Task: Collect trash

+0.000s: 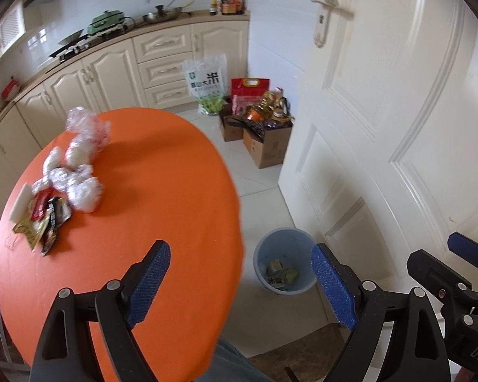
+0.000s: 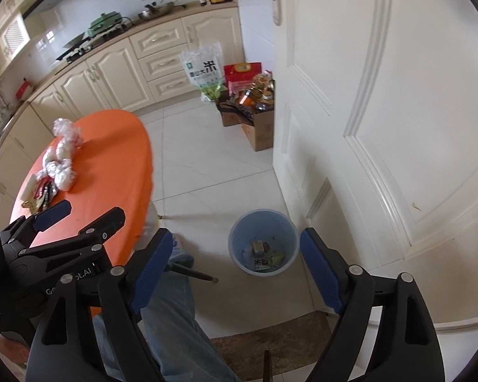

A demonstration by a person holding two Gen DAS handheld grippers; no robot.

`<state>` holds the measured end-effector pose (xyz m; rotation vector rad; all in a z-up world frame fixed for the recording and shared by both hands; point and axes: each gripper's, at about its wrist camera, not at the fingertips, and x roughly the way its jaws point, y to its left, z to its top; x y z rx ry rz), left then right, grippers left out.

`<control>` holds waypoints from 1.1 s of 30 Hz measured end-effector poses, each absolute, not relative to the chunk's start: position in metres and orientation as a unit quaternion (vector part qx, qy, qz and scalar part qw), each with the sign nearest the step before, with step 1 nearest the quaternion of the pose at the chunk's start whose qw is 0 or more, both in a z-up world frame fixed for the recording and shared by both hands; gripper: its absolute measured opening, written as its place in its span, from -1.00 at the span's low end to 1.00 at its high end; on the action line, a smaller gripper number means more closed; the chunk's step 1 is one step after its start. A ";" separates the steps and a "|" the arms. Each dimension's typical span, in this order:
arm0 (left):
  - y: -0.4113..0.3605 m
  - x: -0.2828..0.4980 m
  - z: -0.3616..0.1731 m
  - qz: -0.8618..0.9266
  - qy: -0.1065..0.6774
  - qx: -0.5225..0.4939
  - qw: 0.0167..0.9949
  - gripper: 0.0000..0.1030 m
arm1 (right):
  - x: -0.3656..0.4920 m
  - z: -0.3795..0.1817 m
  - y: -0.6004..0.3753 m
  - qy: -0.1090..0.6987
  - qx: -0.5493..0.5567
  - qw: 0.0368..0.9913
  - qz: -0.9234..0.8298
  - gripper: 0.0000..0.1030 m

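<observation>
Orange cloth covers the worktop (image 1: 162, 191), w/ the trash still on it: crumpled clear plastic balls (image 1: 81, 172) and flat snack wrappers (image 1: 44, 219) lie well ahead and left of the left tongs (image 1: 239, 286). Both sets of tongs stand wide apart w/ nothing between the pads; the right tongs (image 2: 235, 270) frame the blue bin (image 2: 263, 242) on the floor, just ahead and below. A few wrappers already lie in the bin, so my guess is it's btwn drops, w/ the next reach going back to the pile. Risks: the plastic balls look light and springy, so a shallow pinch could let one pop out and roll off the worktop edge; flat wrappers may slide on the cloth or snag and drag it; a release from this high up could miss the bin's mouth, since it sits close to the door (image 2: 398, 127); and the two tongs ride near each other, so a crossing reach might clash. Writing: the rice bag (image 2: 204, 70) by the cabinets shows a big "米"; the left tongs' body reads "…ot.AI", rest hidden. Wrapper print too small to read.
</observation>
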<state>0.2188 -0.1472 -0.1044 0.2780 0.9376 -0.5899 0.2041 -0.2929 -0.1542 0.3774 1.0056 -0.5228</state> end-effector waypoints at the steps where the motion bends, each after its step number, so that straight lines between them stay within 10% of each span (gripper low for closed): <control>1: -0.133 0.217 -0.101 -0.272 0.442 0.126 0.846 0.68 | 0.209 -0.152 -0.285 0.474 0.172 0.830 -0.237 0.66; 33: 0.187 0.309 -0.077 0.011 0.472 -0.052 0.880 0.88 | 0.449 -0.193 -0.055 0.516 0.112 0.847 0.056 0.69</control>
